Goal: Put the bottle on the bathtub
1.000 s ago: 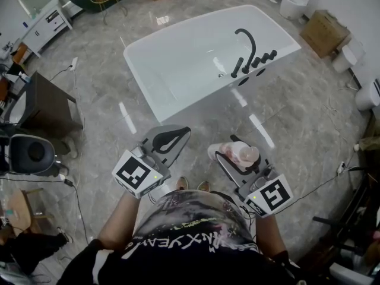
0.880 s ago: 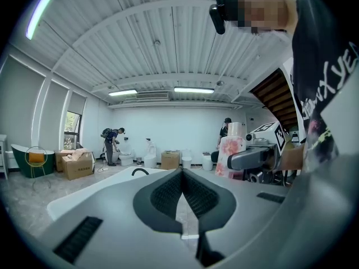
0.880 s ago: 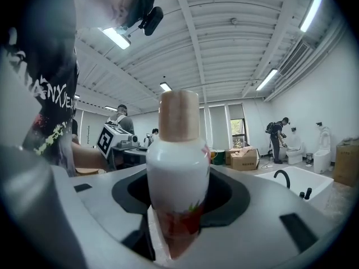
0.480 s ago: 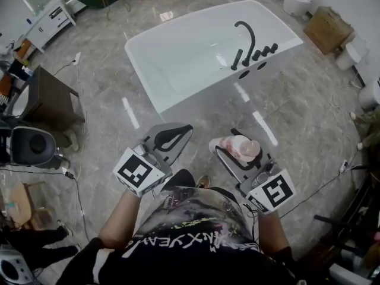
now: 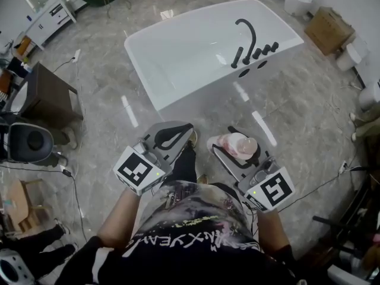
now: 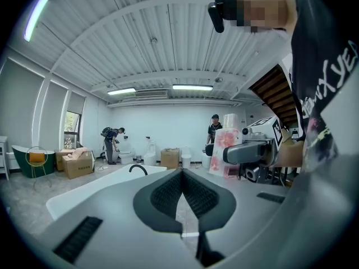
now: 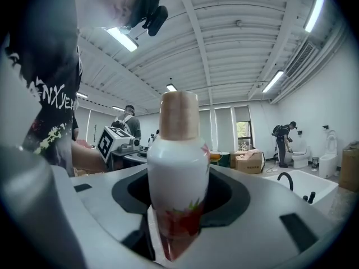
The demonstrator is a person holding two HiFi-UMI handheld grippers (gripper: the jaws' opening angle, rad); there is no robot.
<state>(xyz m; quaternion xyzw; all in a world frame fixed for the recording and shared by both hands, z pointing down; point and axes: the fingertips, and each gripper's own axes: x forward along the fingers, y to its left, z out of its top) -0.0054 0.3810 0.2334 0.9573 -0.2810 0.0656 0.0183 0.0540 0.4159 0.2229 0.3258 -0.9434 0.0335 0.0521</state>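
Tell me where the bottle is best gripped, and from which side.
Grip the bottle across its wide white body, below the tan cap, coming in level from the side. It stands upright, and the round body offers more surface than the narrower cap. The right gripper holds it that way, which should suit standing it on the bathtub.

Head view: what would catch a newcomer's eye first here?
The big white bathtub with its black faucet fills the upper middle of the head view, standing on a glossy grey floor. Below it, the right gripper is clamped on a white bottle with a pink print and a pale cap, short of the tub. The left gripper beside it is shut and empty.
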